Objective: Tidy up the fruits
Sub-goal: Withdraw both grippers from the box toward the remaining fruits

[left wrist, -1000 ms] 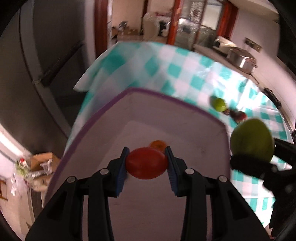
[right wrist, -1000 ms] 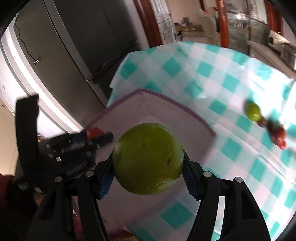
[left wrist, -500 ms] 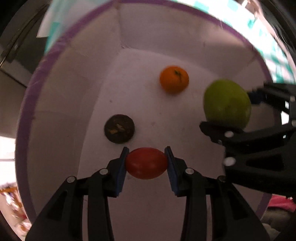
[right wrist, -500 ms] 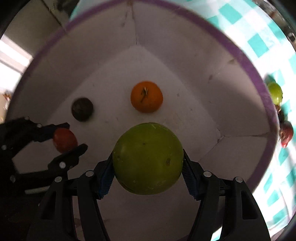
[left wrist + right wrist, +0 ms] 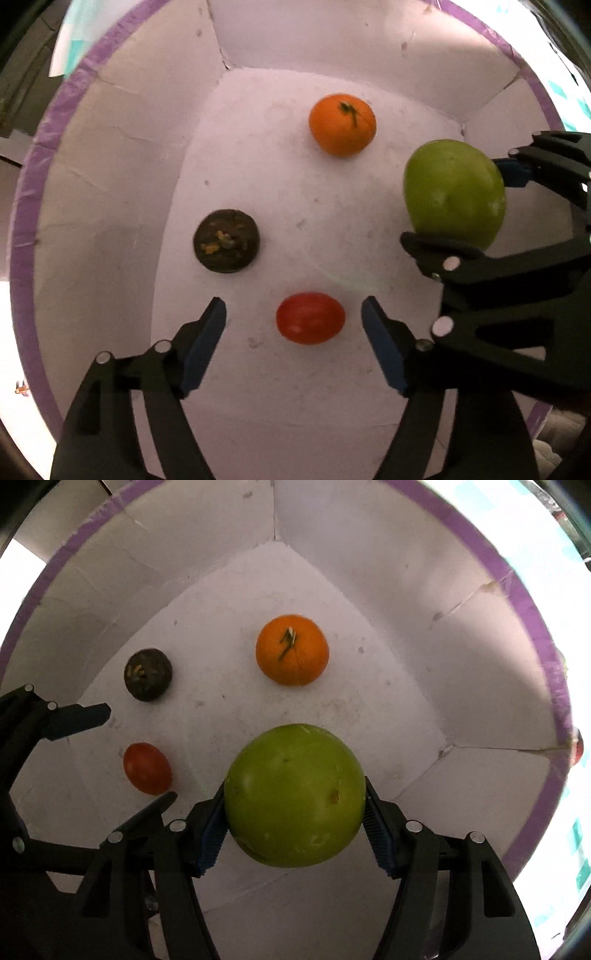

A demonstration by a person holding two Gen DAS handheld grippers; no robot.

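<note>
Both grippers are inside a white box with a purple rim (image 5: 26, 206) (image 5: 535, 602). My left gripper (image 5: 293, 321) is open, and a red tomato (image 5: 310, 318) (image 5: 147, 768) lies on the box floor between its fingers. My right gripper (image 5: 295, 812) is shut on a green apple (image 5: 295, 794) (image 5: 454, 192) and holds it above the floor, to the right of the left gripper. An orange (image 5: 342, 124) (image 5: 292, 649) and a dark round fruit (image 5: 226, 240) (image 5: 148, 679) lie on the floor farther in.
The box walls rise on all sides of both grippers. A strip of teal checked tablecloth (image 5: 580, 867) shows outside the rim at the right, with a red fruit (image 5: 578, 751) just beyond the rim.
My left gripper has opened and let the red tomato down onto the box floor. Both grippers have gone deeper into the box. The right gripper still holds the green apple.
</note>
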